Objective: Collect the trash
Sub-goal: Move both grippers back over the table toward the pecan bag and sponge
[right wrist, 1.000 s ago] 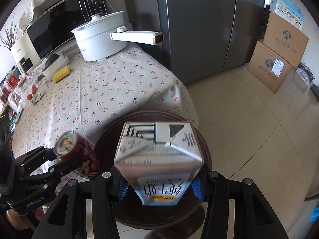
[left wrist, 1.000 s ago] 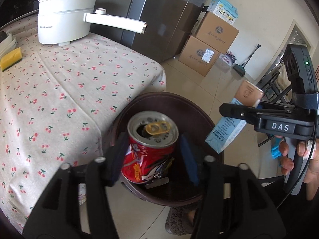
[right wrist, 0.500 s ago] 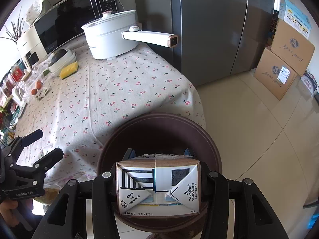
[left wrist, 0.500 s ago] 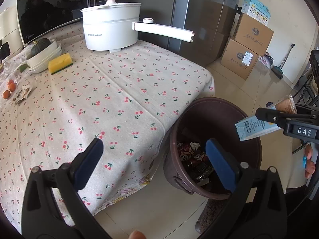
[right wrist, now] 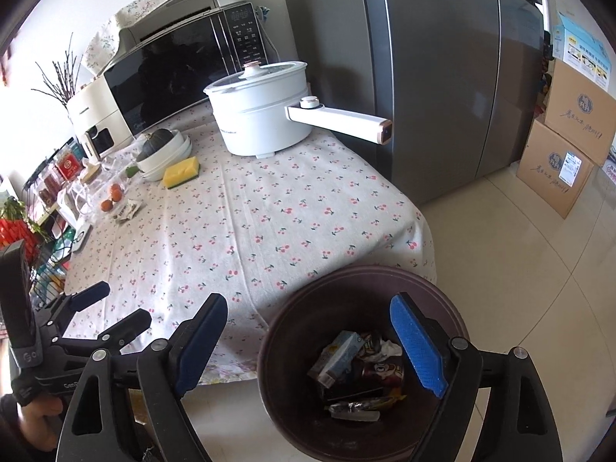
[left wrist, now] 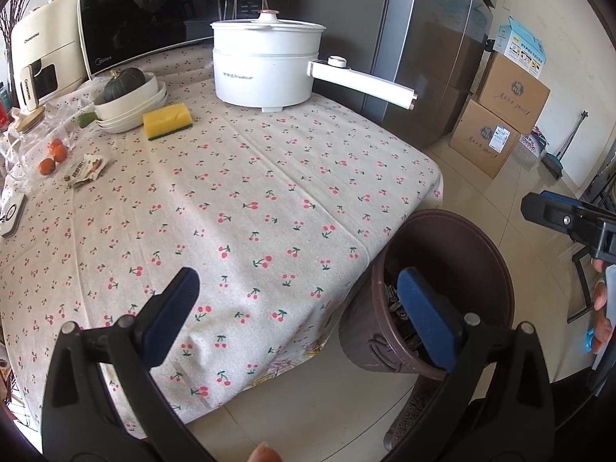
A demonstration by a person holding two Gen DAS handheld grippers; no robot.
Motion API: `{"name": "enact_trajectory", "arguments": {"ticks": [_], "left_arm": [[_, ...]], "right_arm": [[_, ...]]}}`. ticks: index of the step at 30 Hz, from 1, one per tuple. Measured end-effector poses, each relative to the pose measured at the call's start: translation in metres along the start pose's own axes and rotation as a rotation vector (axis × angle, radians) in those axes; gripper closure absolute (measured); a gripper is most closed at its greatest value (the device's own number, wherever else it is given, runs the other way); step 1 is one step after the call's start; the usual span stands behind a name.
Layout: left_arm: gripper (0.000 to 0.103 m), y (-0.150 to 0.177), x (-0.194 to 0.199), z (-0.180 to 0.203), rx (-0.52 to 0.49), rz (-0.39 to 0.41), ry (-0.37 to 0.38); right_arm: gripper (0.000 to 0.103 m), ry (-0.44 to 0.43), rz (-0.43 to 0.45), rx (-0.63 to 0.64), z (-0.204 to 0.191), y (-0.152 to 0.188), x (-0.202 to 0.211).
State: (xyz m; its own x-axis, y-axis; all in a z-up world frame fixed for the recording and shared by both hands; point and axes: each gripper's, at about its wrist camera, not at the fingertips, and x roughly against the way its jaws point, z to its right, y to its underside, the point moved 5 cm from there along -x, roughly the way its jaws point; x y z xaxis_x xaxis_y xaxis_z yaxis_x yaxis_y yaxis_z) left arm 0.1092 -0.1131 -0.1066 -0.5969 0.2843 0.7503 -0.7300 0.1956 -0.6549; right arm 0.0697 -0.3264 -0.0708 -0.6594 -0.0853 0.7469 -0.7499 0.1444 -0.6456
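the left gripper (left wrist: 296, 300) is spread wide and holds nothing, one blue pad over the cherry-print worktop (left wrist: 238, 208) and the other over the near rim of the brown trash bin (left wrist: 481, 254), which stands on the floor just beside the worktop's corner. the right gripper (right wrist: 308, 338) is likewise spread and empty, hovering above the bin (right wrist: 292, 346), its right pad over the bin's opening and its left pad outside the rim toward the worktop (right wrist: 269, 211). down inside the bin, below and between the right gripper's pads, lie a milk carton (right wrist: 338, 354), a red can (right wrist: 385, 369) and some crumpled wrappers (right wrist: 358, 408). well apart from both grippers, a small wrapper (left wrist: 85, 167) lies on the far left of the worktop near some oranges (left wrist: 52, 156), with a yellow sponge (left wrist: 167, 120) and a white pot (left wrist: 267, 65) further back.
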Motion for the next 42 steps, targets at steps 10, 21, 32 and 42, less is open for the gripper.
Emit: {"name": "enact_trajectory", "arguments": {"ticks": [10, 21, 32, 42], "left_arm": [[0.001, -0.007, 0.019, -0.03, 0.051, 0.044, -0.041], [0.001, -0.01, 0.042, -0.068, 0.108, 0.093, -0.114], [0.001, -0.006, 0.06, -0.107, 0.164, 0.115, -0.177], [0.001, -0.009, 0.078, -0.146, 0.193, 0.14, -0.237]], "right_arm": [[0.009, -0.034, 0.063, 0.02, -0.029, -0.018, 0.007], [0.008, -0.076, 0.088, 0.048, -0.07, -0.034, 0.0], [0.008, -0.105, 0.086, 0.075, -0.109, -0.042, -0.014], [0.008, -0.133, 0.071, 0.085, -0.151, -0.048, -0.036]]}}
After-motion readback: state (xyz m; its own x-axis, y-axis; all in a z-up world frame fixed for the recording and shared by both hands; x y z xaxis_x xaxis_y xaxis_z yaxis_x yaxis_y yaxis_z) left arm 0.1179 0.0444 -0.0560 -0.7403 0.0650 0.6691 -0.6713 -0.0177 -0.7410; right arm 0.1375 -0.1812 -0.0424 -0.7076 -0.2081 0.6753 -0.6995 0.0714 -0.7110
